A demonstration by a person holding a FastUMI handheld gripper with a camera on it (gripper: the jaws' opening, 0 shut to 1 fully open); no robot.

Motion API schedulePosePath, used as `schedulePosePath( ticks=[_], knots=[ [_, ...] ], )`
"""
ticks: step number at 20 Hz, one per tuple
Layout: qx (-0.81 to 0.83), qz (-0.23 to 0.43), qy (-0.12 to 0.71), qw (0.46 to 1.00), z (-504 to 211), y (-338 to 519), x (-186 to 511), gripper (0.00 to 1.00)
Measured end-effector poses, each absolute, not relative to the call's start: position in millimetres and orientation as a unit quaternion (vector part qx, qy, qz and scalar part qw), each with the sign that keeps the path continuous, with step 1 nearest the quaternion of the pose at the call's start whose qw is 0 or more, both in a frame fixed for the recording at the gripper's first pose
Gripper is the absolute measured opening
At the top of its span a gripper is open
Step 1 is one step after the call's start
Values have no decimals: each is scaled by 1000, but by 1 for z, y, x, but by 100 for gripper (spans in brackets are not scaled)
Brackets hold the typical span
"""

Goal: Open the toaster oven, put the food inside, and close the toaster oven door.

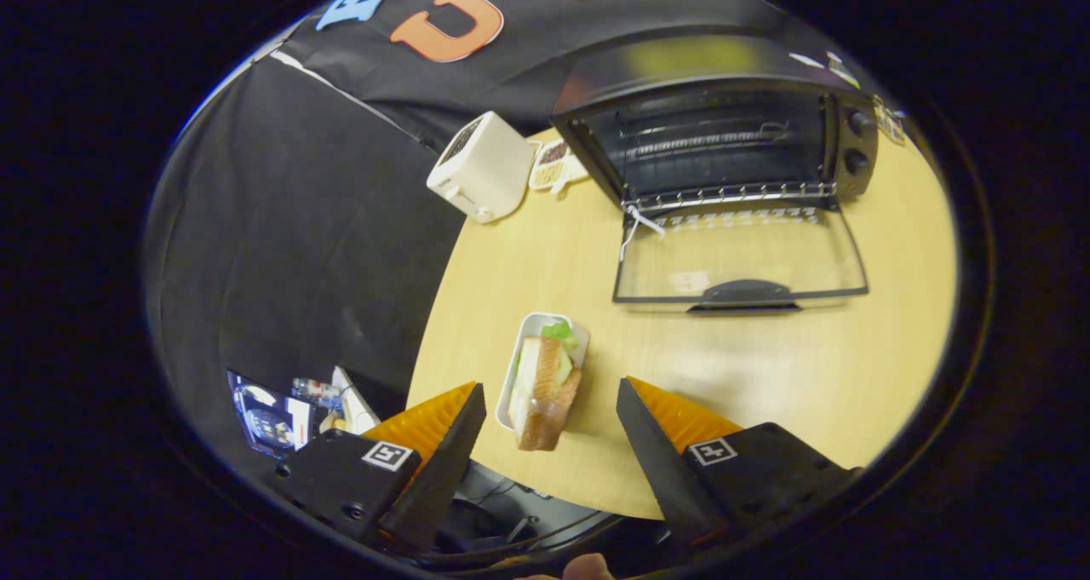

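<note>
The black toaster oven (724, 137) stands at the far side of the wooden table (766, 376) with its glass door (737, 261) folded down flat and its wire rack showing inside. A sandwich (545, 388) with lettuce lies in a small white tray (530, 329) near the table's front edge. My gripper (551, 405) is open, hovering above the table. The sandwich sits between the two orange-and-black fingers (443, 427), and neither finger touches it.
A white pop-up toaster (481, 167) stands left of the oven, with a small patterned dish (553, 164) between them. The table's curved left edge drops off to dark cloth. Below that edge lie several small items (289, 410) on the floor. A fingertip (588, 567) shows behind the gripper.
</note>
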State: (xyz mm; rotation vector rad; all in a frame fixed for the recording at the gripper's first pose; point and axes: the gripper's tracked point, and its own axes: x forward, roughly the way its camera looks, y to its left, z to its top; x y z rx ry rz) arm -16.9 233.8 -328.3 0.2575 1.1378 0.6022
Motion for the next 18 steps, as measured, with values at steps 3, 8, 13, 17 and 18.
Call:
schedulePosePath(
  ticks=[3, 8, 13, 17, 18],
  knots=[
    [118, 272, 572, 765, -350, 245, -14, 100],
    [131, 263, 613, 733, -367, 258, -10, 87],
    [149, 260, 637, 710, -373, 263, -17, 48],
    [163, 278, 633, 704, -344, 257, -22, 37],
    [168, 286, 628, 704, -334, 257, -23, 37]
  ],
)
